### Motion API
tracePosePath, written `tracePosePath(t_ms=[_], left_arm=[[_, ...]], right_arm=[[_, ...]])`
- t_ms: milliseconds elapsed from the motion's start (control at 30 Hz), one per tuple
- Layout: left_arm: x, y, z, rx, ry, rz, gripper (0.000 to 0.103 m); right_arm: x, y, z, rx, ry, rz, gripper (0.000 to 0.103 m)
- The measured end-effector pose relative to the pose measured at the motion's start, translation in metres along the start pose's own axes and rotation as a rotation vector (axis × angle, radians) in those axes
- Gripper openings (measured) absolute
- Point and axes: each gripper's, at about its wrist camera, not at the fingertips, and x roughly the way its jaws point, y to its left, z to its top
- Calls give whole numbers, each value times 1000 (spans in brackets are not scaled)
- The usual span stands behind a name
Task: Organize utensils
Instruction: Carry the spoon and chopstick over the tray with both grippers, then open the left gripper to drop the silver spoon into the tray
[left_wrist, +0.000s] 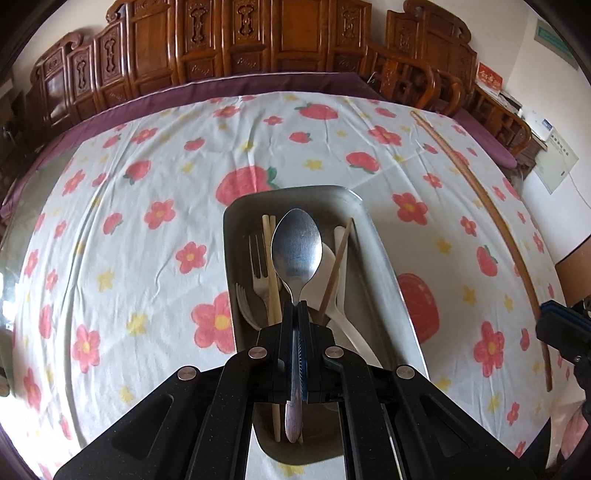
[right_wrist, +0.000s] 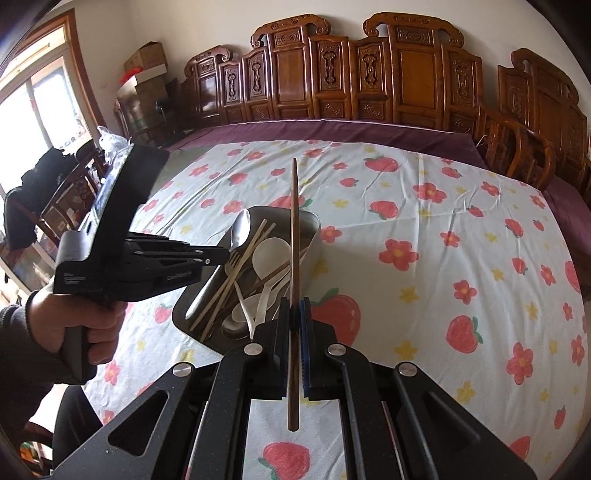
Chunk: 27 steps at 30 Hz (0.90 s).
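- The left tongs (left_wrist: 295, 306) are clamped on the neck of a metal spoon (left_wrist: 295, 247), bowl pointing away, handle running back between the pads. The spoon hangs right over the metal tray (left_wrist: 384, 266), above the utensils already lying in it.
- The right tongs (right_wrist: 294, 306) are clamped on a dark chopstick (right_wrist: 293, 229) near its lower part, its long end standing out over the tray's right edge.
- Judged step: lay the spoon into the tray. Bring it down lengthwise along the tray so it settles parallel to the pale chopsticks (left_wrist: 271, 266) and fork (left_wrist: 258, 269), not across them.
- Part the tongs only once the bowl of the spoon is low, close over the white spoons (left_wrist: 341, 258); let go from high up, it would likely clatter and knock the others askew.
- The slanting chopstick (left_wrist: 336, 269) lies just to the right under the spoon, so favour the middle gap.
- Keep the right tongs off to the right until the left ones pull clear; the two stand near one another over the tray and could collide.
- The tray sits on a flower-print cloth (left_wrist: 147, 221) over the desk; another long stick (left_wrist: 491, 221) lies on the cloth far right, well apart from the tray.
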Motion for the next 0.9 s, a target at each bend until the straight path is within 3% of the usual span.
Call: tracePosePath(t_ms=[533, 900], left_arm=[[25, 6, 9, -8, 33, -5, 2], [-2, 21, -3, -35, -10, 3, 2]], right_arm=[[13, 5, -1, 1, 18, 11, 6], [32, 10, -1, 36, 42, 45, 6]])
